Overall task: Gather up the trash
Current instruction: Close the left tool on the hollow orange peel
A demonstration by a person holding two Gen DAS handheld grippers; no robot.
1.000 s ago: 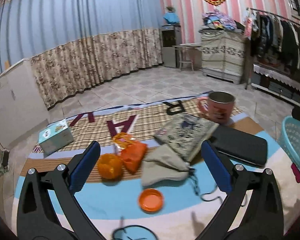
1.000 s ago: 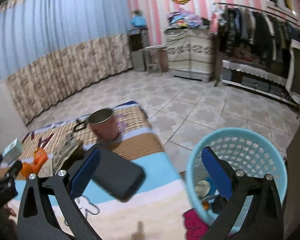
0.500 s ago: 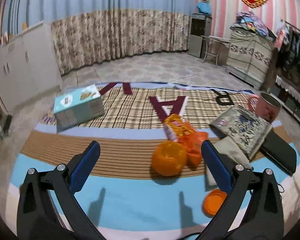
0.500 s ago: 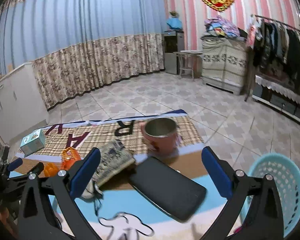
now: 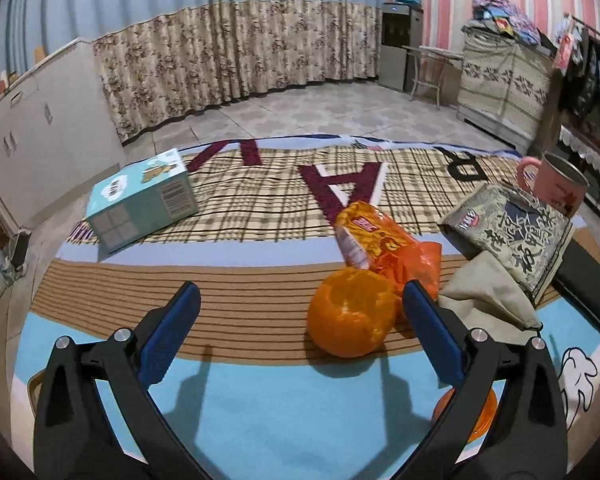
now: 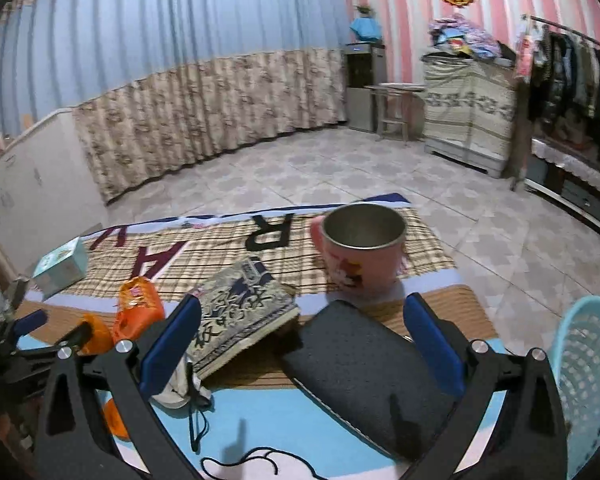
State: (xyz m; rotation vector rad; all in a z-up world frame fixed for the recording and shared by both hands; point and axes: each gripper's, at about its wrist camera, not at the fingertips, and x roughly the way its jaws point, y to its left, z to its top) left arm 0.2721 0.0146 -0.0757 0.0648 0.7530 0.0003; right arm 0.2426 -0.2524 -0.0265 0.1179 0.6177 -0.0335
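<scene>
An orange peel (image 5: pixel 350 312) lies on the patterned mat, just inside the right finger of my left gripper (image 5: pixel 298 306), which is open and holds nothing. Behind the peel lies an orange snack wrapper (image 5: pixel 384 246), with an orange lid (image 5: pixel 464 414) near the mat's front. In the right wrist view my right gripper (image 6: pixel 298 326) is open and empty above a black case (image 6: pixel 364 368) and a book (image 6: pixel 240 312). The peel (image 6: pixel 96 336) and wrapper (image 6: pixel 138 308) show at the left there. A light blue mesh basket (image 6: pixel 588 384) stands at the right edge.
A teal box (image 5: pixel 144 200) sits at the mat's back left. A pink mug (image 6: pixel 362 252), a beige cloth pouch (image 5: pixel 486 296) and a black cord (image 6: pixel 198 420) also lie on the mat. Tiled floor, curtains, a cabinet and a clothes rack surround it.
My left gripper swung left and came closer to the orange peel. My right gripper turned left, away from the basket, toward the mug, book and black case.
</scene>
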